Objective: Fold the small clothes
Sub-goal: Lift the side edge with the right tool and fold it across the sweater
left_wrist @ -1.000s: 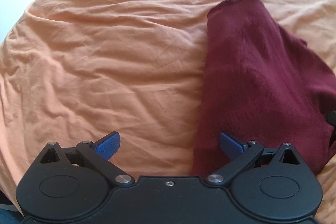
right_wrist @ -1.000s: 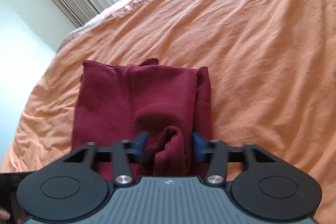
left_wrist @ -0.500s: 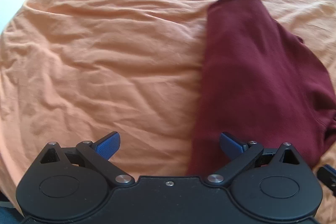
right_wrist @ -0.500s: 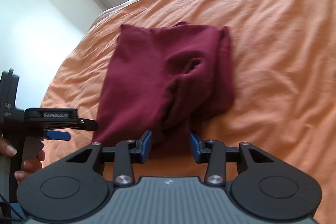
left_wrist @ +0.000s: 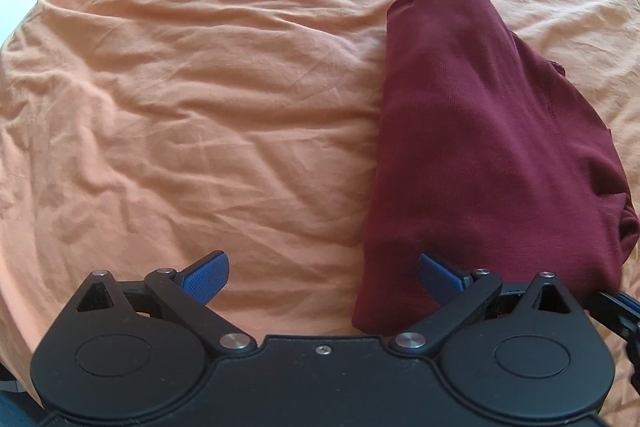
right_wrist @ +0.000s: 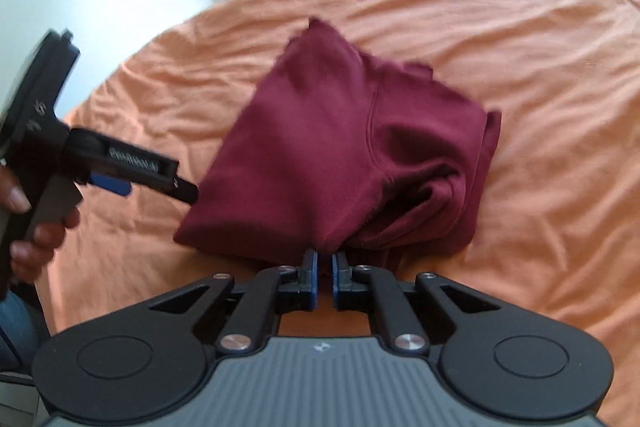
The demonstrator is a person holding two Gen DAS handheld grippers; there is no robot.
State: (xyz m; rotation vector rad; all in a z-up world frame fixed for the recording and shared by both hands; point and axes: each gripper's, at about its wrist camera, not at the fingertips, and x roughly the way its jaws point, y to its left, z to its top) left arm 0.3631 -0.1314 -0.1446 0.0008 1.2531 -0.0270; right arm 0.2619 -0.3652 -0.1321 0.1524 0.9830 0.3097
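Lying folded on the orange sheet (left_wrist: 200,87), maroon garment (right_wrist: 340,155) (left jaws spread, right jaws clenched empty).

— Item?
— A maroon knit garment (left_wrist: 480,147), folded into a rough rectangle, is lying flat on the orange bed sheet (left_wrist: 200,87).
— Condition?
— One end is bunching loosely, with layers showing along the edge (right_wrist: 420,195).

The right tool (right_wrist: 324,269), spread around the maroon garment (right_wrist: 344,163) a second ago, now sits nearly closed at its near edge.
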